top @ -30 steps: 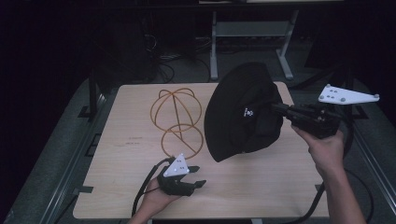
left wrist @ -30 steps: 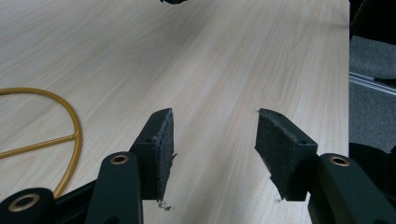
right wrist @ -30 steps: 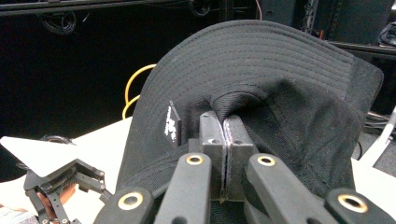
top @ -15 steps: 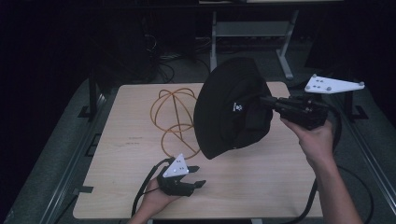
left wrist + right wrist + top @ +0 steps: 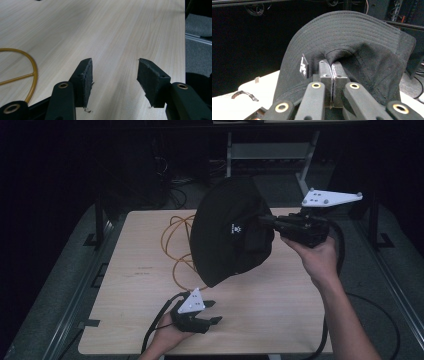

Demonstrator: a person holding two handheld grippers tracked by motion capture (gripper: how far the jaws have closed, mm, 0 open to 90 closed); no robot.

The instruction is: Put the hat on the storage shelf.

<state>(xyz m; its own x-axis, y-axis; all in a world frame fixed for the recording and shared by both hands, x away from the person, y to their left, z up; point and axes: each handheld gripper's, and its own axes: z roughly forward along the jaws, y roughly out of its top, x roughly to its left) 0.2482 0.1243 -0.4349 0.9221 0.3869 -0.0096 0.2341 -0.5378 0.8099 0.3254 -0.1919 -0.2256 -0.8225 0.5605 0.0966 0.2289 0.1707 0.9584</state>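
Observation:
A black brimmed hat [image 5: 230,230] hangs in the air above the table's middle, tilted on its side. My right gripper [image 5: 265,222] is shut on its fabric near the crown, held up from the right by a hand. In the right gripper view the jaws meet on a fold of the hat [image 5: 362,45], beside a small white label [image 5: 304,67]. An orange wire stand [image 5: 180,245] rests on the table behind and left of the hat, partly hidden by it. My left gripper [image 5: 212,312] rests low at the table's front edge, open, with bare wood between its pads [image 5: 85,77].
The light wooden table [image 5: 135,285] has open surface at left and right front. A curve of the orange wire [image 5: 30,72] lies left of the left gripper. Dark metal frames and cables [image 5: 170,175] stand behind the table. Grey floor [image 5: 395,265] lies on the right.
The right gripper has carried the hat leftward and a little higher, toward the table's middle, and the hat has tipped more upright. The left gripper has stayed put.

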